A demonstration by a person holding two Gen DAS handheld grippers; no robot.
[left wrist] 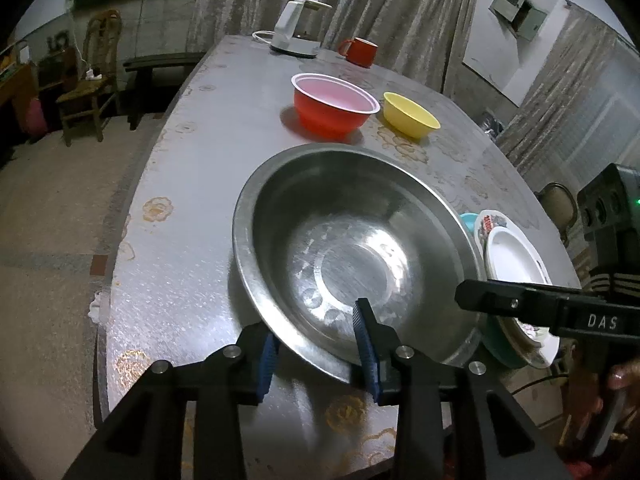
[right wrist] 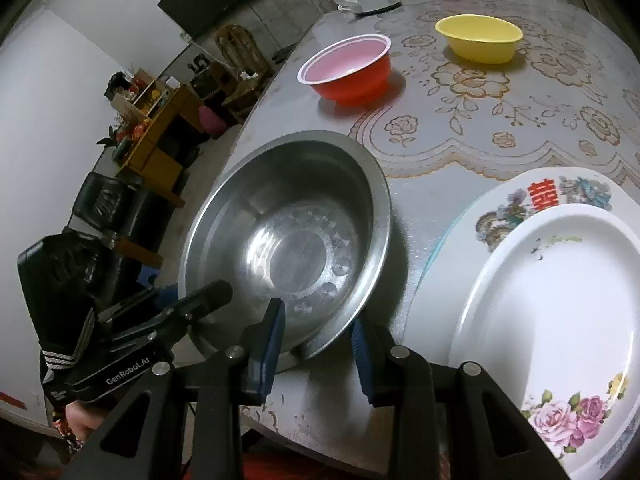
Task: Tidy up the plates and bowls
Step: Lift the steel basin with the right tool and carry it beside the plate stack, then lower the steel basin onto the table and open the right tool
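A steel bowl (left wrist: 352,248) is seen standing near the table's (left wrist: 224,128) front edge, toward its left side. Both grippers are set at the bowl's near rim with their fingers apart, not clamped. The left gripper (left wrist: 320,356) straddles the rim, one blue pad (left wrist: 267,360) outside the wall and the other inside the bowl. The right gripper (right wrist: 316,354) is likewise spread across the rim, its left pad (right wrist: 269,350) inside the bowl and its right pad outside; whether any pad touches the metal cannot be told. Just right of the bowl, a stack of plates (right wrist: 560,312) is placed at the front edge: a white plate (left wrist: 516,258) lies on a floral plate (right wrist: 516,208), with a teal rim (left wrist: 466,220) showing beneath. Farther back, toward the middle of the table, a red bowl (left wrist: 334,106) and a yellow bowl (left wrist: 410,116) are set side by side, slightly apart. At the far edge a red mug (left wrist: 360,51) and a white appliance (left wrist: 294,30) are seen.
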